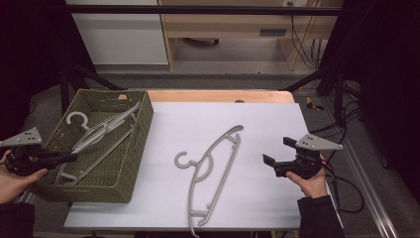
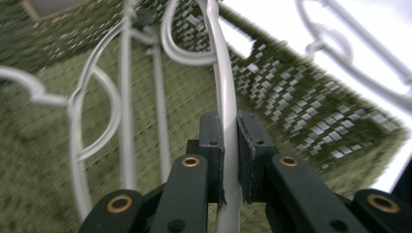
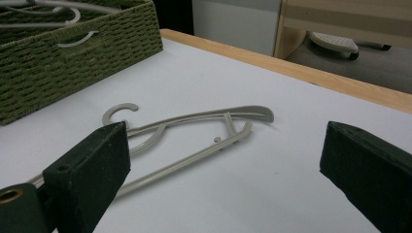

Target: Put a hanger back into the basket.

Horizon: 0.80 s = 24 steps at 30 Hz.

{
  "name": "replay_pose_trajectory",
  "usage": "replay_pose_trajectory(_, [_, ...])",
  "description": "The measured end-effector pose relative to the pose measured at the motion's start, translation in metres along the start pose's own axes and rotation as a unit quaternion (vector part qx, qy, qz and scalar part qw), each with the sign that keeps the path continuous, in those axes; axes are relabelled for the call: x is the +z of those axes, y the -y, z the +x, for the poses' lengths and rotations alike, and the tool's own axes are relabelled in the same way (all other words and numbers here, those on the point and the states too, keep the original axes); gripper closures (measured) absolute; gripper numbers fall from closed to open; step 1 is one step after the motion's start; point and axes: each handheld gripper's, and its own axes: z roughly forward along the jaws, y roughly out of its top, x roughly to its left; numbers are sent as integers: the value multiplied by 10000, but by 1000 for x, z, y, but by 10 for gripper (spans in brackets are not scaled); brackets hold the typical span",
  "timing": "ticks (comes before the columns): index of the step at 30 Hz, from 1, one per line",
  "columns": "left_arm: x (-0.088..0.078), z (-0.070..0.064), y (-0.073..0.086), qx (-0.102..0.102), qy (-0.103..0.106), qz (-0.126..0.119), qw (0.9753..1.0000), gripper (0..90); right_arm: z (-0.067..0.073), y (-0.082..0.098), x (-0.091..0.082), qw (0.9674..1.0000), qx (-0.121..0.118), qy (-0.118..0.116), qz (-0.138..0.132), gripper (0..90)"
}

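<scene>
A green woven basket point(image 1: 89, 191) stands at the table's left and holds pale grey hangers point(image 1: 99, 131). My left gripper point(image 1: 64, 157) reaches in over the basket's near left wall. In the left gripper view it point(image 2: 229, 160) is shut on the thin bar of one hanger point(image 2: 224, 82), while another hanger point(image 2: 121, 97) lies on the basket floor. One more grey hanger point(image 1: 225, 170) lies flat in the middle of the white table top. My right gripper point(image 1: 278, 151) hovers to its right, open and holding nothing. In the right gripper view that hanger point(image 3: 194, 131) lies ahead between the wide-apart jaws.
The white table top point(image 1: 277, 119) has a wooden strip point(image 1: 218, 95) along its far edge. Black frame bars and cables run beside the right edge. The basket point(image 3: 73, 58) sits far off to the left of the right gripper. Beyond the table are wooden furniture and floor.
</scene>
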Motion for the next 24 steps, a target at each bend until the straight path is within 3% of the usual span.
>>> replay_pose_trajectory(9, [14,-3,1,84,86,-179,9998,814,0,0,0,10000,-2,-8,17,43])
replay_pose_trajectory(14, [19,2,-1,-156,133,-284,9994,811,0,0,0,10000,5,-7,5,42])
replay_pose_trajectory(17, [17,3,-1,-277,-31,-252,9993,791,0,0,0,10000,-1,-16,15,42])
replay_pose_trajectory(19, [17,6,2,-348,-284,-39,9990,770,0,0,1,10000,-12,-12,18,42])
replay_pose_trajectory(21, [18,6,3,-416,-322,8,9986,757,0,0,0,10000,-8,-11,17,42])
replay_pose_trajectory(22, [21,6,5,-383,-433,253,9980,752,0,0,0,10000,0,-12,10,42])
replay_pose_trajectory(23, [21,6,5,-383,-433,253,9980,753,0,0,0,10000,0,-12,8,43])
replay_pose_trajectory(24, [27,4,8,-385,-564,556,9961,755,0,0,0,10000,-10,-12,3,42])
